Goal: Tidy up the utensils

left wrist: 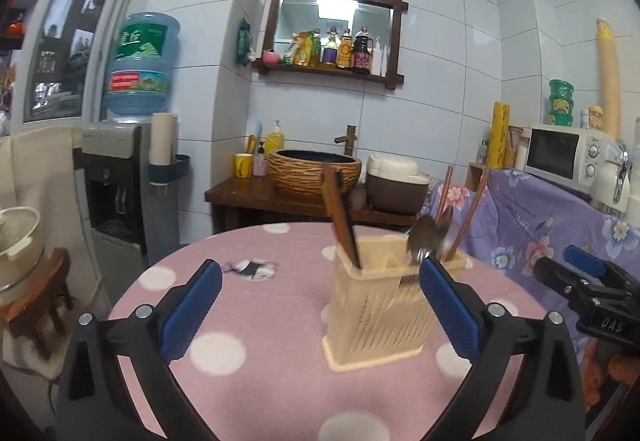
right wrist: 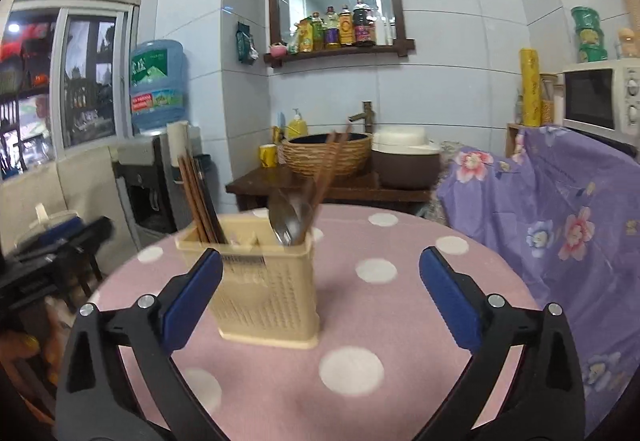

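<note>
A cream slotted utensil holder [left wrist: 376,305] [right wrist: 268,289] stands upright on the round pink polka-dot table [left wrist: 240,321] [right wrist: 400,321]. Dark chopsticks [left wrist: 342,217] [right wrist: 200,197] lean in its left slot. Metal spoons [left wrist: 424,237] [right wrist: 288,221] and reddish chopsticks [left wrist: 468,213] [right wrist: 328,169] fill its right slot. My left gripper [left wrist: 320,265] is open; its right finger overlaps the holder's right edge in view, without any grip. My right gripper [right wrist: 320,253] is open too, its left finger in front of the holder's left corner. Each gripper shows at the other view's edge [left wrist: 560,265] [right wrist: 76,237].
Behind the table a wooden counter [left wrist: 248,193] carries a woven basin [left wrist: 314,171] and a rice cooker [left wrist: 396,185]. A water dispenser [left wrist: 116,177] stands on the left. A microwave [left wrist: 568,157] sits on a floral-covered surface [right wrist: 560,221] on the right. A pot on a stool [left wrist: 20,241] stands far left.
</note>
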`<state>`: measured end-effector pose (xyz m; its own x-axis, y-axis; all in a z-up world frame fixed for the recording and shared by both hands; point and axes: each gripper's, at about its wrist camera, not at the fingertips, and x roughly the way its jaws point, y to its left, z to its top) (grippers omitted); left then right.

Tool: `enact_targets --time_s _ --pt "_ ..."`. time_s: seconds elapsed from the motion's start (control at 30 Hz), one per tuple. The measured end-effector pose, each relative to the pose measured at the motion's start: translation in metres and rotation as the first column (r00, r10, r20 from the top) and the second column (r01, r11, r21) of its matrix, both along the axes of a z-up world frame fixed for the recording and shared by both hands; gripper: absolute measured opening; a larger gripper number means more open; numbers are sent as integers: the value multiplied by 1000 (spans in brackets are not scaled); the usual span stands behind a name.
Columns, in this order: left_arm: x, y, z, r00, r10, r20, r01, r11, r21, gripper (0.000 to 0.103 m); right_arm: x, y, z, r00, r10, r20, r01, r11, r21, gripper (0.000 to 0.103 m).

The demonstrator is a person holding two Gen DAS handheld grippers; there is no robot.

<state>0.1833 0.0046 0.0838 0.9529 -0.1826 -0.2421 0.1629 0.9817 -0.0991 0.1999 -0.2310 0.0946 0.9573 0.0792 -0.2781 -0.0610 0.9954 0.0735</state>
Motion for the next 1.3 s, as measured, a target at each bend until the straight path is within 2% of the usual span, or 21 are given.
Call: enact_targets --time_s 0.1,0.2,0.33,0.4,0.57,0.7,0.9,1.3 --pt "-37 12 -24 1000 13 -5 -14 1000 -8 98 -39 0 -36 999 -50 4 50 997 -55 97" --pt "-80 15 -44 999 41 32 -41 999 -1 98 -80 5 -68 997 -76 4 76 994 -78 97" --pt "-122 12 -64 996 78 31 -78 997 10 98 -119 11 -97 992 -106 -68 102 993 -57 97" --pt "-135 11 -70 997 77 16 -77 997 5 98 -137 13 -105 993 -76 -90 73 997 -36 97" --pt "-165 9 -75 997 66 31 -67 998 21 98 -176 24 -103 999 -40 -11 40 999 0 97" --pt "-175 11 -73 996 72 56 -74 997 37 98 -190 39 -98 999 -31 42 33 998 -48 97" --pt "-177 15 -77 995 88 56 -89 996 11 98 -197 53 -95 997 -16 79 27 989 -143 97" --pt "-183 20 -78 993 102 63 -102 995 -4 98 -198 56 -93 997 -9 79 21 988 -154 97"
